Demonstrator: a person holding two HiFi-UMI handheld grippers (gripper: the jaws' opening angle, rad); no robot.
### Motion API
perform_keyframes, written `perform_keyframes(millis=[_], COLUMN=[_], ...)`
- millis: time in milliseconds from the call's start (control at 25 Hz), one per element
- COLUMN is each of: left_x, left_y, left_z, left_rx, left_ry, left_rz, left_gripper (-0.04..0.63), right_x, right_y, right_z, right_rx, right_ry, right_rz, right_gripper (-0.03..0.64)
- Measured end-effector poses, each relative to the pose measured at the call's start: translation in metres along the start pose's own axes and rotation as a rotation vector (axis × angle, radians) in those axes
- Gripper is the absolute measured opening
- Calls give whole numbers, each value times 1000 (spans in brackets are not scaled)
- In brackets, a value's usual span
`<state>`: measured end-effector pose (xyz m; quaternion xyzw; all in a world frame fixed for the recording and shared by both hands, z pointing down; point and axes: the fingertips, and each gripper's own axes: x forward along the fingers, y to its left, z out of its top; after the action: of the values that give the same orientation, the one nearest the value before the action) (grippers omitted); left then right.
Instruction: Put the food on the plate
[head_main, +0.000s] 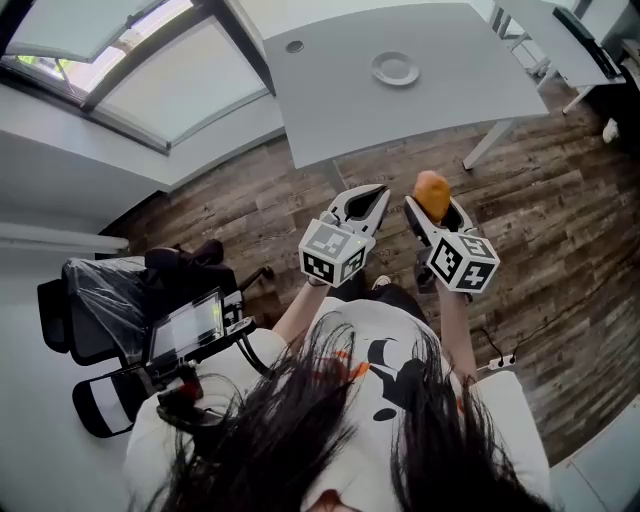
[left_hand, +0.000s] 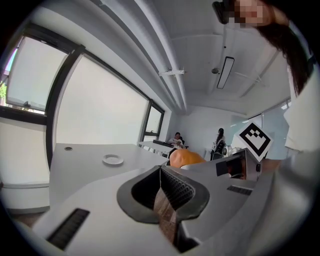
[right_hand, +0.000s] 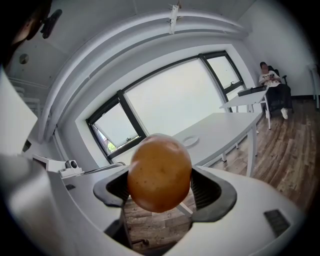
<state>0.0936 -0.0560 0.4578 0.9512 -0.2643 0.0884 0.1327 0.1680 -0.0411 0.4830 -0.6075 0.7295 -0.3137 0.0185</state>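
While the right claw (right_hand: 161, 189) is squeezed tight on the food (right_hand: 160, 170), a round orange-brown thing with small dots on its skin, the plate is bare. The two dark pads press the food from both sides, and it sticks up above them. It may be a potato or a fruit; I cannot tell which. The left claw (left_hand: 161, 172) is just beside the right one. Its two sides are pressed together with nothing between them, and only a thin strip of wood shows under the tips. Both claws hang in the air over the brown wood floor (head_main: 560, 230), in front of the person, and not over the surface. The grey surface (head_main: 350, 100) begins past the claws, and its near edge is the one closest to them. The small white plate (head_main: 396, 68) sits well in from that near edge, well apart from the claws, and nothing lies on it. A small round cap (head_main: 294, 46) is set in the surface to the left of the plate, toward the left edge. So the first part of the job looks done: the food is picked up and held well. What is left is to carry it over the surface to the plate, set it down there, and open the claw.
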Motion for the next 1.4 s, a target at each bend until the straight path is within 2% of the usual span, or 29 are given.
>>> perform_keyframes(millis=[240,520,880,1400], left_x=[13,51,96,141], left_y=[26,76,157,229], left_z=[3,25,62,76], left_rx=[-9,-7,-9,-30], left_ry=[14,5,-1,26], left_rz=[4,-16,-44,-126], left_gripper=[5,5,6,6], right_x=[29,81,157,231], right_y=[1,-6,-11,-22], right_z=[7,32,71,95], right_rx=[4,4,25,59], right_ry=[20,26,25,27], right_rz=[5,-11,-53,-143], right_gripper=[359,359,359,359])
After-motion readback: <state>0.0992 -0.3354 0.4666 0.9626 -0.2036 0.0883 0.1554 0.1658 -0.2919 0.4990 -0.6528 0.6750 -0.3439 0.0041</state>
